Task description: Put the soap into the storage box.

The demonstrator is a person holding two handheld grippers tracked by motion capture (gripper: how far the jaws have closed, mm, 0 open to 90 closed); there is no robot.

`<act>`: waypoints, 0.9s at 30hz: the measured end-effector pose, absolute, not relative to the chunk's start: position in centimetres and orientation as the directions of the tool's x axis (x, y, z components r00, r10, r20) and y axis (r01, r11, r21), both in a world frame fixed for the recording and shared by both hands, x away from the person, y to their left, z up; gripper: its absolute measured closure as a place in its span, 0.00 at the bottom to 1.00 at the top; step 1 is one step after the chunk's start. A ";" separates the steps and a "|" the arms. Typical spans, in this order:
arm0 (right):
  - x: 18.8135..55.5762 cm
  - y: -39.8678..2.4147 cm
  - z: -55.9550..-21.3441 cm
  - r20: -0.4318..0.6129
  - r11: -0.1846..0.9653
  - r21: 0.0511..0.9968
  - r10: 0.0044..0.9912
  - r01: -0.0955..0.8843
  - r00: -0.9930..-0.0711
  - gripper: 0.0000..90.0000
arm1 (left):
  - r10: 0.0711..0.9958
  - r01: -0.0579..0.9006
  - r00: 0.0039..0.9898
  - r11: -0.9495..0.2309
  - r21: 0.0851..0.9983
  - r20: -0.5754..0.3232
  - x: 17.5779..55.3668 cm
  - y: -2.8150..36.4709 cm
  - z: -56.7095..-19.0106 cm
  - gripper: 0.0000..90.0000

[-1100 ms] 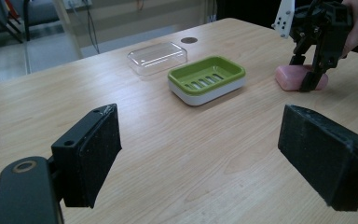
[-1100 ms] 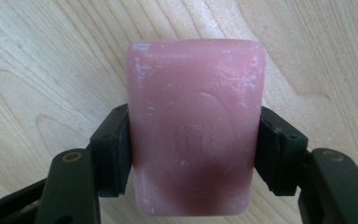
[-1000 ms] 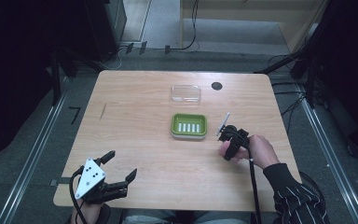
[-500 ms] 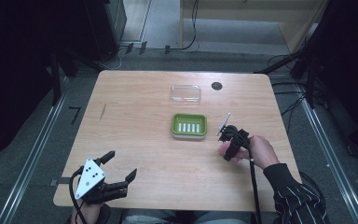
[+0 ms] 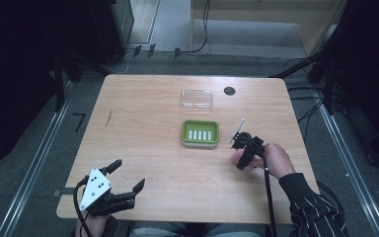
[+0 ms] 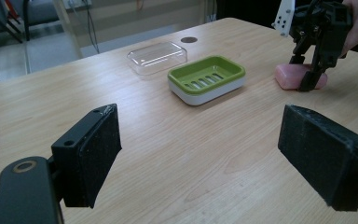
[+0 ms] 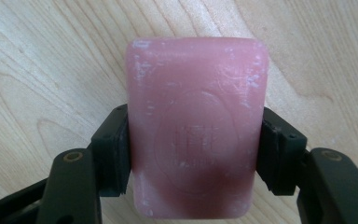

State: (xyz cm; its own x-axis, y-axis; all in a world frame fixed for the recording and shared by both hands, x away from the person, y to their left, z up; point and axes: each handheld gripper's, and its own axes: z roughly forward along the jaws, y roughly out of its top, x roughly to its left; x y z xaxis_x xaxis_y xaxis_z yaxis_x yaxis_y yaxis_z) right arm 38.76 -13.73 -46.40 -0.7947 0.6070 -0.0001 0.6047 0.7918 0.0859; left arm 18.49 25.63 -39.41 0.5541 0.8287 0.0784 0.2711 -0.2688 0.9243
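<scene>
A pink bar of soap [image 7: 196, 126] lies flat on the wooden table [image 5: 153, 148], to the right of the green soap dish [image 5: 200, 133]. My right gripper [image 5: 242, 154] points down over it, shut on the soap, with a pad pressed on each long side. From the left gripper view the soap [image 6: 291, 74] rests on the tabletop under that gripper [image 6: 299, 73]. The dish [image 6: 182, 77] has nothing in it. My left gripper [image 5: 127, 175] sits low at the front left of the table, jaws wide open and holding nothing [image 6: 200, 154].
A clear plastic lid [image 5: 196, 98] lies behind the dish, also seen in the left gripper view [image 6: 157, 56]. A round black grommet [image 5: 229, 91] is set in the table near the far edge. The right gripper's cable runs back along the person's striped sleeve [image 5: 311, 207].
</scene>
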 end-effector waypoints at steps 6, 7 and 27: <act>38.8 -13.7 -45.9 -0.012 0.787 0.103 0.613 0.609 -0.790 0.43 | 0.828 0.272 0.555 -0.269 0.924 0.078 18.5 25.6 -39.4 0.15; 38.8 -13.7 -45.8 -0.012 0.788 0.112 0.610 0.605 -0.792 0.43 | 0.828 0.272 0.555 -0.269 0.924 0.078 18.5 25.6 -39.4 0.15; 38.7 -13.5 -44.0 -0.029 0.780 0.175 0.614 0.601 -0.788 0.43 | 0.829 0.271 0.554 -0.270 0.924 0.079 18.5 25.6 -39.4 0.15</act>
State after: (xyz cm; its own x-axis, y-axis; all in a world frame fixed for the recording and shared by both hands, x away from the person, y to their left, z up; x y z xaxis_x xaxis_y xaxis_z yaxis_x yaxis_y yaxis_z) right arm 38.67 -13.51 -44.04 -0.7885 0.6144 -0.0289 0.6011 0.7797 0.1753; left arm 18.48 25.58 -39.42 0.5543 0.8285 0.0795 0.2715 -0.2702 0.9237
